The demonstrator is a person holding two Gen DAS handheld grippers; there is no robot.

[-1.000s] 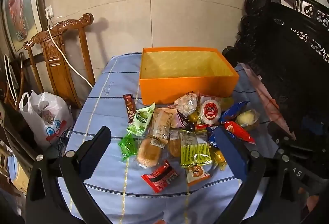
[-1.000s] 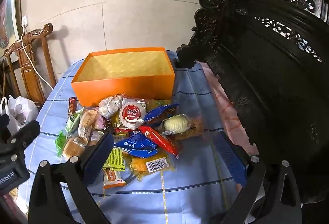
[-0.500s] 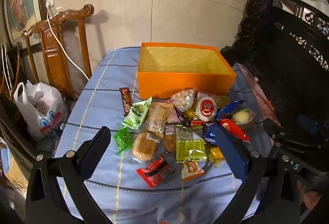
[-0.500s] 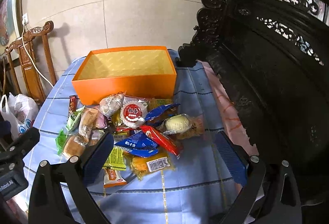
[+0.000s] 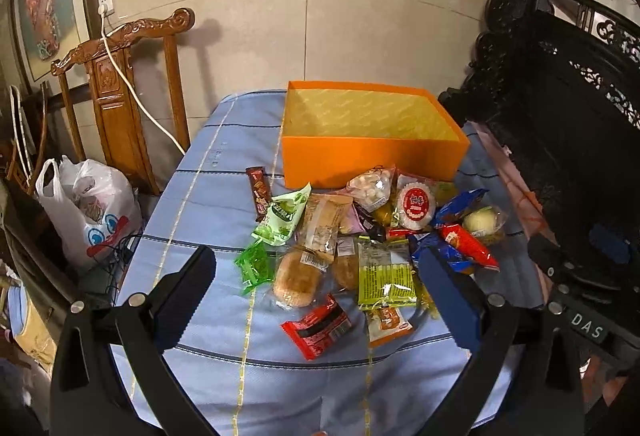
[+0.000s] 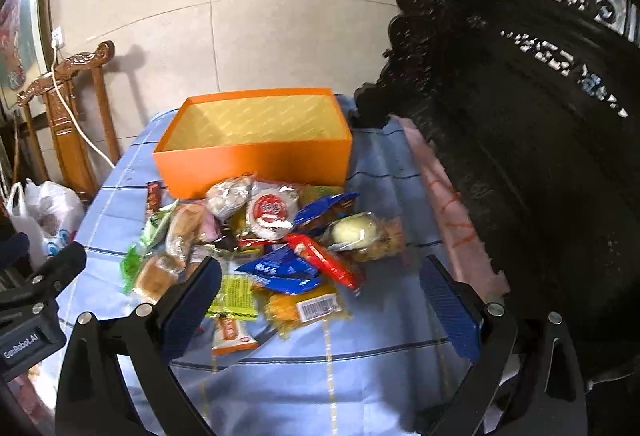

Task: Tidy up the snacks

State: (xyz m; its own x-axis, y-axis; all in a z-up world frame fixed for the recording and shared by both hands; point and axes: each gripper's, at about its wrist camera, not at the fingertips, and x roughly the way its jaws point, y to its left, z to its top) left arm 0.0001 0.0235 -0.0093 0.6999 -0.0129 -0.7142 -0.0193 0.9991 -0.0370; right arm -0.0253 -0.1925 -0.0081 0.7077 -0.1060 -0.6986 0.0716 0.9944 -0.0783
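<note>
Sorting snacks, nothing boxed yet

Both the left hand-held gripper and right hand-held gripper hang wide open over the snack pile on the blue-clothed bench. Empty orange cardboard box sits just behind; pile lies straight ahead, neither clearly nearer.

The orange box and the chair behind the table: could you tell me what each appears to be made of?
The orange box looks like matte cardboard: thin, straight walls, crisp folded corners, and a paler patterned yellow lining inside, with no gloss. The chair looks like carved, varnished wood: warm brown with visible grain, scrolled carving along the top rail and a soft sheen; the kind of wood cannot be told.
</note>
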